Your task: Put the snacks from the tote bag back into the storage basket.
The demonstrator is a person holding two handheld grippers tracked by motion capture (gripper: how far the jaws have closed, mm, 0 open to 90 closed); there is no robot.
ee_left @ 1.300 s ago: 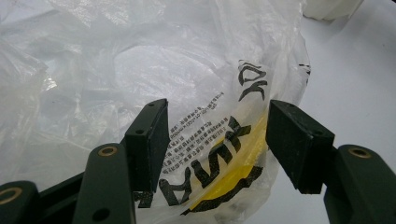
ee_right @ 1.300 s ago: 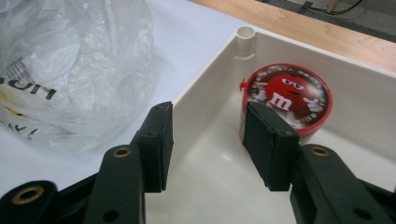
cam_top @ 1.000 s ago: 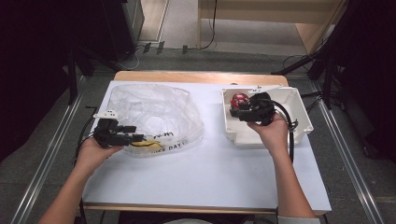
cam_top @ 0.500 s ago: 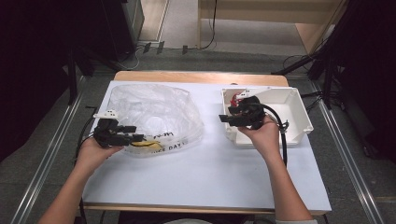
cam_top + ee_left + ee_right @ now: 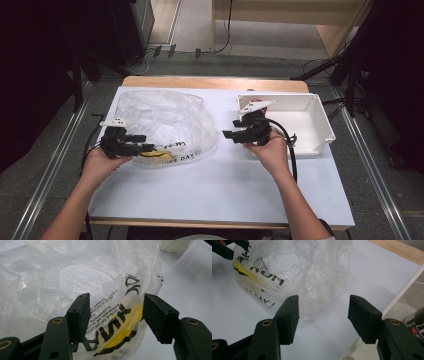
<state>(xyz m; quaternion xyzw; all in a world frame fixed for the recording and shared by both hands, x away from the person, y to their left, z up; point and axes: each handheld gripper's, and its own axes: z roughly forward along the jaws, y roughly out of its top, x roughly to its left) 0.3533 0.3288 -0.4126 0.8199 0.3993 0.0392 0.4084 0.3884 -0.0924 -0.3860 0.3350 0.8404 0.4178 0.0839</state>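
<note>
clear plastic bag (image 5: 162, 122) lies beside the white bin (image 5: 320, 120) in the high view; the right gripper (image 5: 231, 131) has left the bin for the bag. left gripper view: left gripper (image 5: 116, 312) open, bag edge loose between its jaws. right gripper view: right gripper (image 5: 323, 312), jaws just opened wider, empty, faces the bag (image 5: 294, 272), likely to grasp it.

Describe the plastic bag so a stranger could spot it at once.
Start at the white table and look to its left half, across from the white bin. The plastic bag lies there crumpled by the left gripper. It alone is see-through, with black lettering and a yellow patch.
</note>
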